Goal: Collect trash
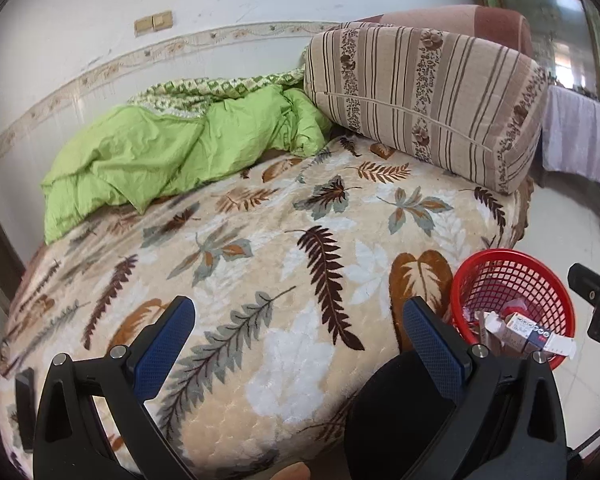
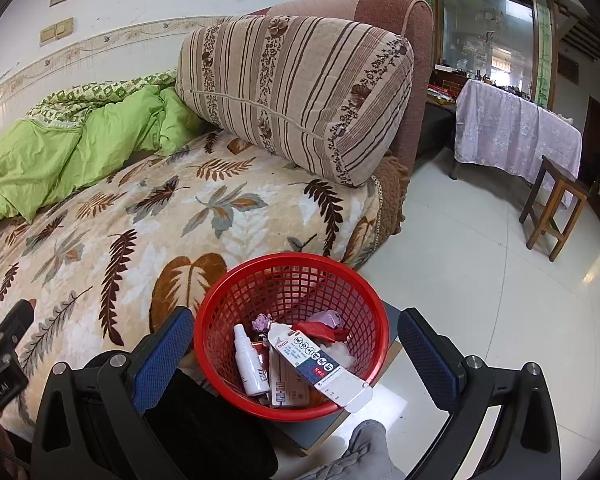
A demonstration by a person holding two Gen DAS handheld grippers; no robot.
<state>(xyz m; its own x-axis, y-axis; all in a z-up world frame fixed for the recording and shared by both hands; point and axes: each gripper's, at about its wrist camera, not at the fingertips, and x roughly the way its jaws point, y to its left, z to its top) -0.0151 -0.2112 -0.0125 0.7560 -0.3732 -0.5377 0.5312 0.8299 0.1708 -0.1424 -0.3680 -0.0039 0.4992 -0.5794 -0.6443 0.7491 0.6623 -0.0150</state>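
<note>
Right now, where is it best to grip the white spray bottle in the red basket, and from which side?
Probably the cap end of the white spray bottle, coming from above: it leans upward inside the red basket, with cartons crowding its lower body.

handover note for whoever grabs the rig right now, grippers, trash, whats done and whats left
Left gripper: open, empty, over the leaf-print blanket.
Right gripper: open, empty, over the red basket.
The basket stands beside the bed and holds a white spray bottle, a flattened carton and crumpled wrappers.
Done: those pieces are in.
Left: no loose trash shows on the blanket; check out of view.
</note>
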